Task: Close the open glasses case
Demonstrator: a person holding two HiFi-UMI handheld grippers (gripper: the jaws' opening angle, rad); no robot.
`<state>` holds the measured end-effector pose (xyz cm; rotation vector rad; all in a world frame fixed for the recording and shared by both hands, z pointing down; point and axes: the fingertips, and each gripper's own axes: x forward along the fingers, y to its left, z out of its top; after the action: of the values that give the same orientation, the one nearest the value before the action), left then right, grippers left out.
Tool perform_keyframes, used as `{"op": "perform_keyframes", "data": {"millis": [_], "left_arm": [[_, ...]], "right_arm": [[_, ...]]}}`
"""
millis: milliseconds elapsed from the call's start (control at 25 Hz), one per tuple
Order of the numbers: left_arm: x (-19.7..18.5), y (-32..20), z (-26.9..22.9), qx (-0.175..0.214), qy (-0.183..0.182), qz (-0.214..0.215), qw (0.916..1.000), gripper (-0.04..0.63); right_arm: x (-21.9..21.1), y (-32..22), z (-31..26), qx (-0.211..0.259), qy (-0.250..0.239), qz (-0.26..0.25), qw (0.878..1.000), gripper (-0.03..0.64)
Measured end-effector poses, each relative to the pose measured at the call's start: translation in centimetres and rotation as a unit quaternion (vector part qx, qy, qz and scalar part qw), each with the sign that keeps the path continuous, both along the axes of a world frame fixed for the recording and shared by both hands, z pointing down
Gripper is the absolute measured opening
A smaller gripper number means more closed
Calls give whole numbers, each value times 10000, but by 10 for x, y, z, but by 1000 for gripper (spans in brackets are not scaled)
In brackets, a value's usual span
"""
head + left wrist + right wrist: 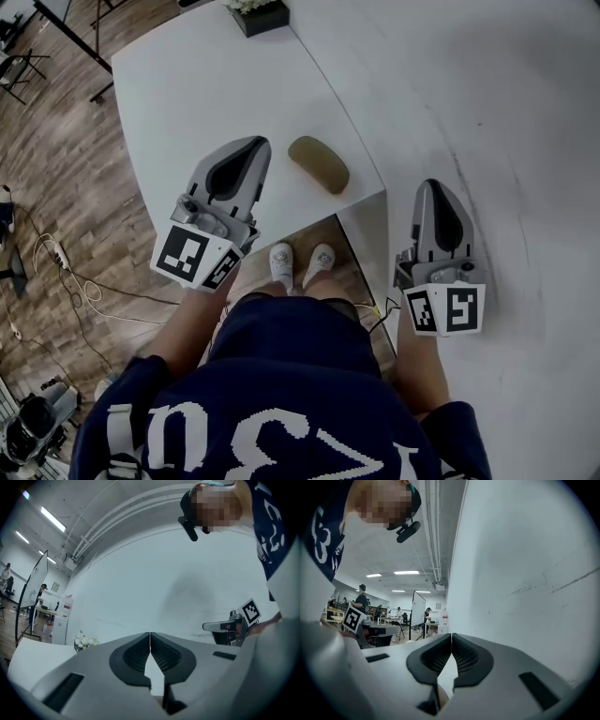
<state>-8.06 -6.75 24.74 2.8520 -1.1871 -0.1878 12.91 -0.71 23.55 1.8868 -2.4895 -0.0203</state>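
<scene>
An olive-brown oval glasses case (319, 164) lies near the front right corner of the white table (206, 84). From above it looks like one rounded shell, with no raised lid showing. My left gripper (251, 142) hovers over the table just left of the case, shut and empty (150, 634). My right gripper (433, 185) is off the table's right edge, by the white wall, also shut and empty (451, 635). Neither gripper touches the case, and neither gripper view shows it.
A dark planter with white flowers (255, 11) stands at the table's far end, and the flowers (84, 641) show again in the left gripper view. A white wall (506, 112) runs along the right. Cables (66, 272) lie on the wood floor at left. People and a whiteboard (418, 611) stand far off.
</scene>
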Motion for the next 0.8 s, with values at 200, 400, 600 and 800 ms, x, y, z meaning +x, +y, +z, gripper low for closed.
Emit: {"op": "perform_keyframes", "data": {"millis": [200, 400, 600, 800], "left_arm": [[6, -14, 10, -146, 4, -175, 9997, 15], [14, -31, 6, -78, -83, -409, 9991, 15], [11, -46, 0, 8, -101, -795, 9968, 15], [14, -59, 8, -51, -53, -1033, 9946, 15]], "right_arm": [[-1, -20, 4, -47, -63, -212, 9997, 25], [-8, -53, 0, 63, -24, -657, 9978, 25], [-26, -84, -14, 242, 110, -1235, 9920, 25], [-36, -99, -2, 144, 205, -1594, 9869, 25]]}}
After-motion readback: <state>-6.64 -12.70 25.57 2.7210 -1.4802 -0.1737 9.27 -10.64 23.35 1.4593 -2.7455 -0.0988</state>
